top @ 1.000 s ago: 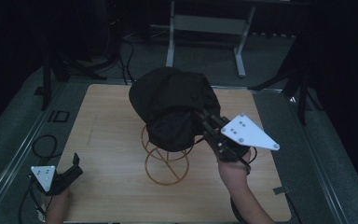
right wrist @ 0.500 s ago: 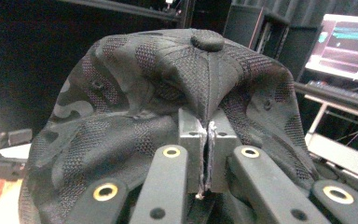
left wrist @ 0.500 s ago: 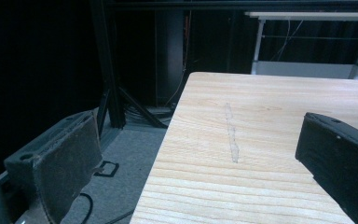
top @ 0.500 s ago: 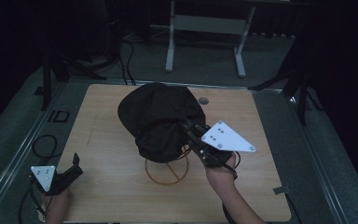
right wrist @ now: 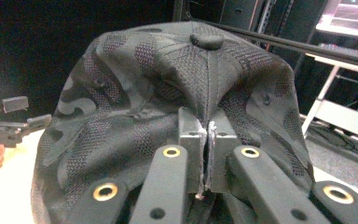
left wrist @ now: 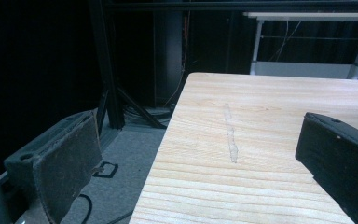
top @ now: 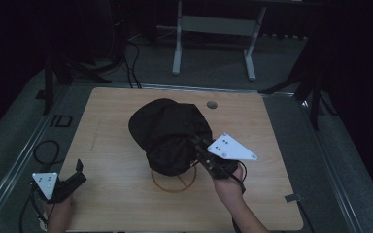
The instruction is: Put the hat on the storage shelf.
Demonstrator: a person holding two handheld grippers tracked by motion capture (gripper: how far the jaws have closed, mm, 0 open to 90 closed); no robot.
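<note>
Pinching black mesh-textured cap (right wrist: 186, 84) | right tool (right wrist: 207, 140) | wire stand (top: 174, 179) beneath

The black cap (top: 169, 133) hides most of the wire stand (top: 174, 178) — its lower edge is cut off in the right gripper view.

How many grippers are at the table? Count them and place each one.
2. The left gripper sits at the near left edge of the wooden table, open and holding nothing. The right gripper is near the middle, shut on the black cap above a wire stand.
</note>
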